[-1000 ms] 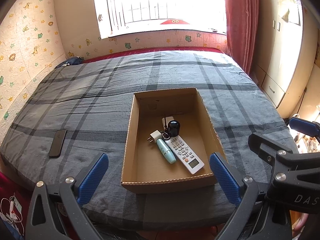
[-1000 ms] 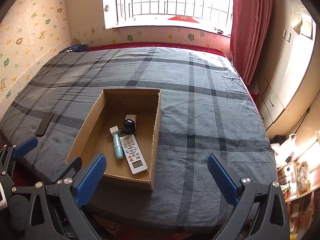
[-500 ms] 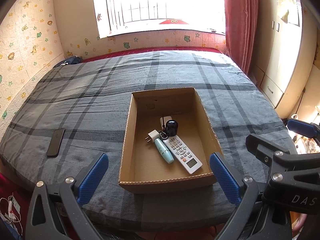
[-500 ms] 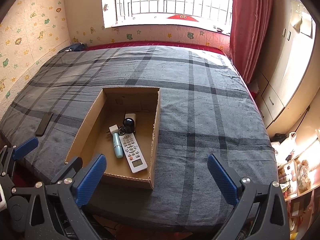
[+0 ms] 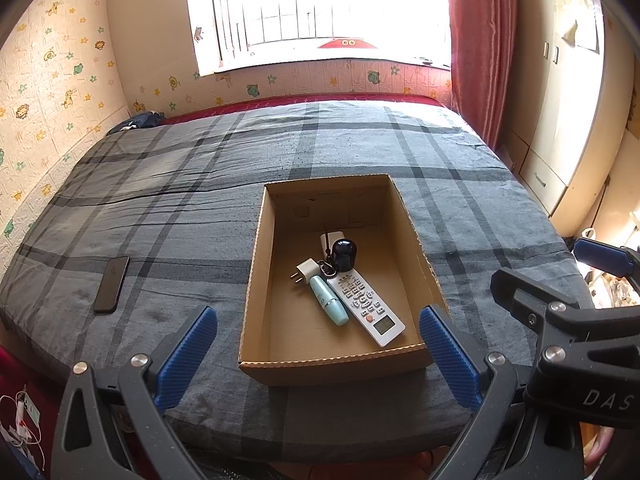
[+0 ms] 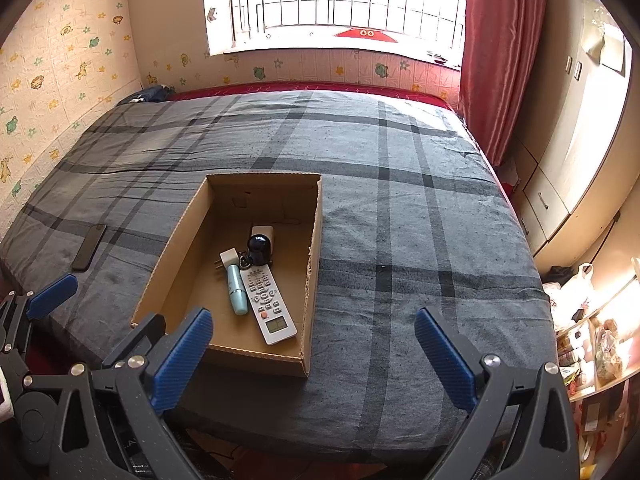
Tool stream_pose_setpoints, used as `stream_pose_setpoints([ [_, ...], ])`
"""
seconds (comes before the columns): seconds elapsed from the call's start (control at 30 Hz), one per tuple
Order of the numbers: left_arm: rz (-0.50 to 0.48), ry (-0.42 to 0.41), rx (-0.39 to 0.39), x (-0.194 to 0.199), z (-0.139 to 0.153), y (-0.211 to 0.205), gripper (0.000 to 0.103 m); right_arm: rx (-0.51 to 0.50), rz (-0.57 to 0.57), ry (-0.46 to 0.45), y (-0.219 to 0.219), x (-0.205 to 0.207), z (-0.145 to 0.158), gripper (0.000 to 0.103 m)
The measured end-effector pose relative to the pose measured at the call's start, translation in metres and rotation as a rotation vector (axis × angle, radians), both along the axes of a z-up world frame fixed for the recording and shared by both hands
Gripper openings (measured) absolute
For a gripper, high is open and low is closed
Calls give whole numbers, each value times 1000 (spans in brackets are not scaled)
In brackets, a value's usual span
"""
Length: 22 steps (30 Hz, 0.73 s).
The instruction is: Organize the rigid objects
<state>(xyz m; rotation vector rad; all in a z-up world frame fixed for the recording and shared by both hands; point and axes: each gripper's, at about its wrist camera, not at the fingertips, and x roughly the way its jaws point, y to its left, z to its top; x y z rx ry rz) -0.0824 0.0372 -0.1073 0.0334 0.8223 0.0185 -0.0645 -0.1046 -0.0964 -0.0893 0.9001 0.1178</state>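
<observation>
Left gripper (image 5: 316, 354) hangs over the bed's (image 5: 168, 216) near edge, jaws wide, nothing between them. Ahead, the box (image 5: 256, 256) holds a remote (image 5: 366, 306), a teal tube (image 5: 328, 300), a plug (image 5: 306, 272). Phone (image 5: 112, 284) lies off left.

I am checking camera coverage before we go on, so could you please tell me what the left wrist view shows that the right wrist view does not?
Only the left wrist view shows the tangle of white cables low at its left edge.

Only the right wrist view shows the cluttered shelves and the white plastic bag beside the bed.

Both show the cardboard box on the plaid bed, holding the remote, teal tube, white plug and black round object, with the dark phone outside it. Both grippers, left and right, have their fingers open.
</observation>
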Motion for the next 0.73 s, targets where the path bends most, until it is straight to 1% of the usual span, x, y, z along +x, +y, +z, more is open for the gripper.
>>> stream_pose_setpoints([
  [0.43, -3, 9, 4, 2, -3, -3, 103, -3, 3, 9, -2, 3, -4, 103],
  [0.73, -13, 14, 12, 11, -7, -4, 103, -4, -2, 16, -4, 10, -9, 103],
])
